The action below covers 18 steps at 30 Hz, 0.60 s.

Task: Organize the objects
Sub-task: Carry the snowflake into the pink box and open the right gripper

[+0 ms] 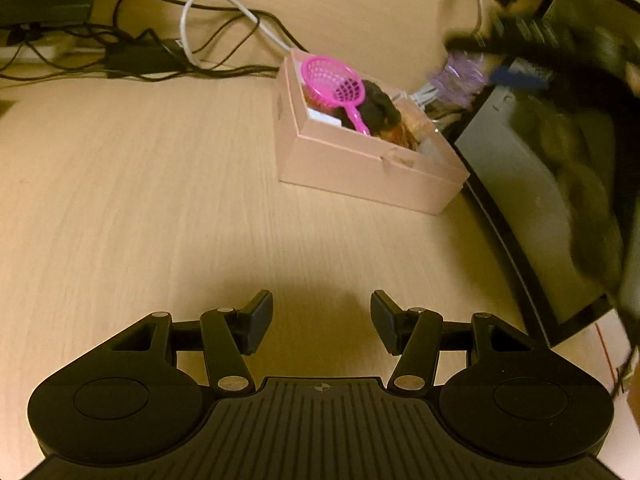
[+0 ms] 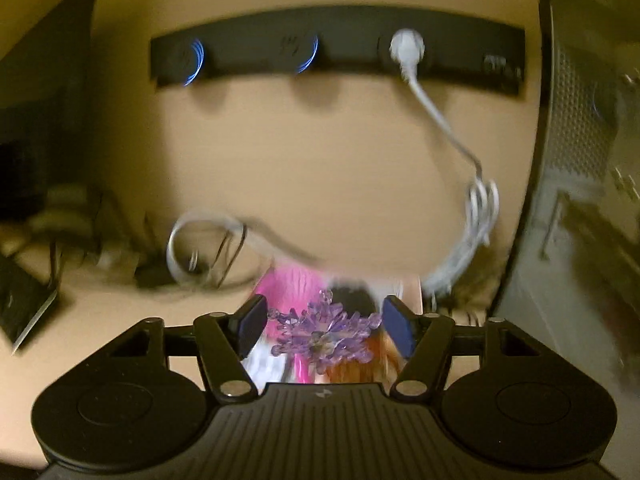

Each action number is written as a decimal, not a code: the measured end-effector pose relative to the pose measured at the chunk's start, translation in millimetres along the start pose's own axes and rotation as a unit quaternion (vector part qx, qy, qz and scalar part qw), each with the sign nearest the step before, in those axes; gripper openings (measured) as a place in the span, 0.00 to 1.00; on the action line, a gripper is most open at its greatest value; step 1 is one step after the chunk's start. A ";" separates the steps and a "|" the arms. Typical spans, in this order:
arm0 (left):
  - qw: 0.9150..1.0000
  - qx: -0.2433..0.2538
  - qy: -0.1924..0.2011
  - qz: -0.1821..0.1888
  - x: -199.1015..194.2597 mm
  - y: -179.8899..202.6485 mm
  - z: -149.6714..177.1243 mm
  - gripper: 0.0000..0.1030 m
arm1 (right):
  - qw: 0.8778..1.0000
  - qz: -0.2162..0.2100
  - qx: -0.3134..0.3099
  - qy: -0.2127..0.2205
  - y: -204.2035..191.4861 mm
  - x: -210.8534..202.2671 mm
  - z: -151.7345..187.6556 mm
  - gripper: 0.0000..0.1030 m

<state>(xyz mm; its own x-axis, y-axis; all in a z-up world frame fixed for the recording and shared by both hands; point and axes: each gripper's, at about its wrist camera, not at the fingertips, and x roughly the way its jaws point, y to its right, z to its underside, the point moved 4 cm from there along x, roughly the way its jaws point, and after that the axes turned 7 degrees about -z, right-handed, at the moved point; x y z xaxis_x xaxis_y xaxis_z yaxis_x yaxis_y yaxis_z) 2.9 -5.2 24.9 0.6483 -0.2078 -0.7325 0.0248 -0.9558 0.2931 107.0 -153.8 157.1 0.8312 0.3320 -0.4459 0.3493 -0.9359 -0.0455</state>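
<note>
wooden desk [image 1: 160,184] | pink box [image 1: 360,176]: pink scoop [image 1: 336,84], dark toy [image 1: 378,106]

Left wrist view looks across the desk [image 1: 160,184] toward the pink box [image 1: 360,168] — right wrist view hangs close above it, blurred.

Scoop [image 1: 334,84] in box [image 1: 360,168]; computer case [image 1: 532,184] right.

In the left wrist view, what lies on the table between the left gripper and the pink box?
Nothing: between the left gripper and the pink box there is only bare wooden table, as the left wrist view shows. The cables lie beyond the box.
</note>
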 end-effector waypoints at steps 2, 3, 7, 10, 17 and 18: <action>1.000 -0.001 0.000 -0.006 2.7 1.4 -2.3 0.57 | 1.000 0.000 0.012 -0.008 9.1 3.6 3.8 0.82; 1.000 -0.001 0.001 -0.008 3.5 1.7 -4.1 0.57 | 1.000 -0.005 0.020 -0.014 13.7 0.6 9.0 0.82; 1.000 -0.012 0.012 -0.022 7.4 -2.1 -16.4 0.57 | 0.999 0.003 0.011 -0.047 30.6 -14.1 54.3 0.82; 0.999 -0.017 0.033 -0.032 9.0 -2.0 -36.3 0.57 | 0.996 0.022 -0.006 -0.087 41.7 -11.7 86.4 0.82; 0.995 0.037 0.084 -0.049 34.7 19.0 -110.9 0.57 | 0.992 0.055 -0.012 -0.111 55.7 10.2 105.7 0.64; 0.994 0.043 0.083 -0.057 41.0 19.4 -117.8 0.57 | 0.992 0.062 -0.018 -0.110 54.6 12.4 106.6 0.63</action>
<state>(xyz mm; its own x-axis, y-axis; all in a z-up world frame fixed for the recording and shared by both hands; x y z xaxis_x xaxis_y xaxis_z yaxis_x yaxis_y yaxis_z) 119.7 -7.8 72.9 0.7612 -0.0672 -0.6451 0.0442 -0.9869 0.1549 90.3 -213.5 53.8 0.7559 0.1780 -0.6300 0.2694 -0.9616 0.0515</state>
